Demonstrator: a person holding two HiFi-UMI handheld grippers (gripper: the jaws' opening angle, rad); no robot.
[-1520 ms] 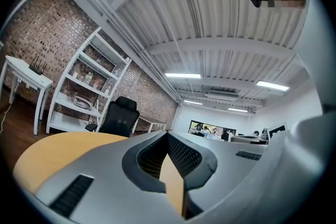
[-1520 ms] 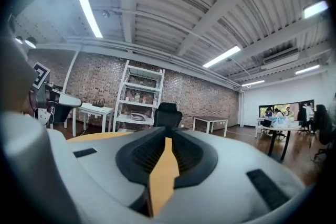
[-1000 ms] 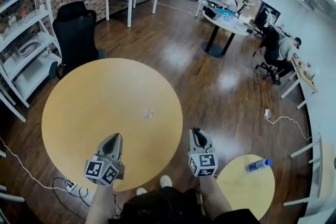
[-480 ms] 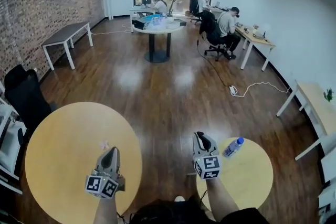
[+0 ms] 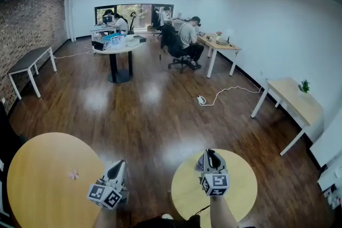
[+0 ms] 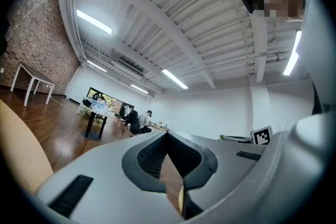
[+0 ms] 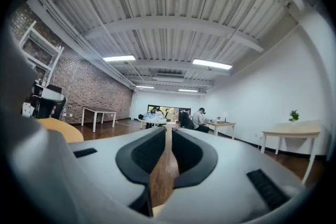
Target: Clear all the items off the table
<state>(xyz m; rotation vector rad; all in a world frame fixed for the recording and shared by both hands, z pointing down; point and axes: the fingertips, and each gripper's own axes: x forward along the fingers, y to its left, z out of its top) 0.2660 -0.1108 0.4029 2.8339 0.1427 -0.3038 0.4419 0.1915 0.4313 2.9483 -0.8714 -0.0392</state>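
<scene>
**View swings right; pink scrap lies on the big table**

Since half a second ago the view has swung. The large round table (image 5: 37,189) has slid into the lower left corner and the brick wall (image 5: 26,29) has shrunk to the left edge. The small round table (image 5: 240,195) now shows beneath the right gripper (image 5: 209,153), lower centre-right.

The small pale pink scrap (image 5: 74,174) lies on the large table, left of the left gripper (image 5: 121,164) and apart from it. The left gripper's jaws are pressed together on nothing. The right gripper's jaws are drawn together but for a thin slit, also empty.

Dark wooden floor (image 5: 149,109) fills the middle. A far round table (image 5: 113,46) stands at upper centre, with a seated person (image 5: 188,34) beside it. On the white desk (image 5: 294,101) at right stands a potted plant (image 5: 304,85).
</scene>
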